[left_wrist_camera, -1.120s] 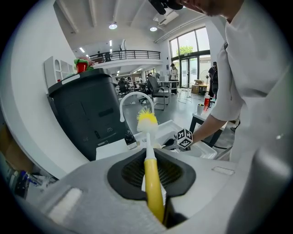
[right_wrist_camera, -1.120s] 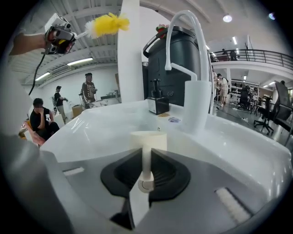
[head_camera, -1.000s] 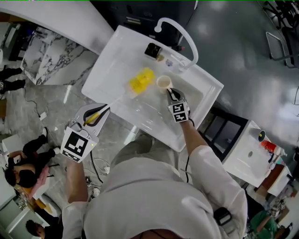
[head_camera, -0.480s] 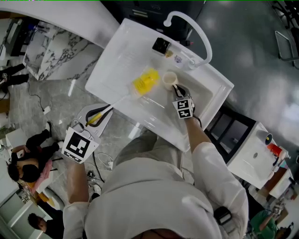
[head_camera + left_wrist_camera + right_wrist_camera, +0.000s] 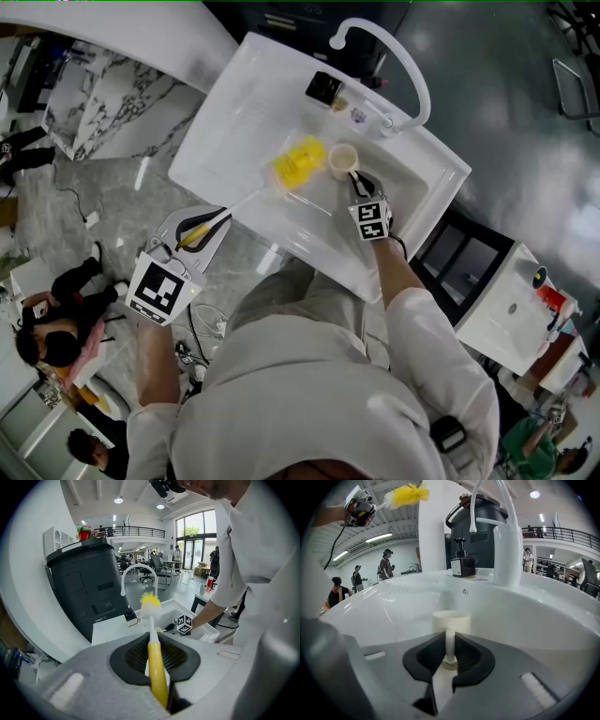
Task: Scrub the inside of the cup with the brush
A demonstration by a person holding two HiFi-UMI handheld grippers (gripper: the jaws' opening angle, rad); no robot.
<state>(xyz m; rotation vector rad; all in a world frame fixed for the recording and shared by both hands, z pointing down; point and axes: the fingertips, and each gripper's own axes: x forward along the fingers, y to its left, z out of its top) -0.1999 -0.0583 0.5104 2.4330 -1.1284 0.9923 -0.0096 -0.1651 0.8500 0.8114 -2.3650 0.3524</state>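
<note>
Over the sink (image 5: 253, 103), left fingers (image 5: 131, 660) grip the brush (image 5: 300, 161), now nearer the cup (image 5: 342, 159) right fingers (image 5: 471, 660) hold

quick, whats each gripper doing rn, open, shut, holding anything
Left gripper: shut on the long yellow-handled brush with yellow bristles.
Right gripper: shut on the handle of the small cream cup.

White sink (image 5: 242, 122) — cup (image 5: 342, 160) in basin, dispenser (image 5: 324, 90) on rim.
</note>
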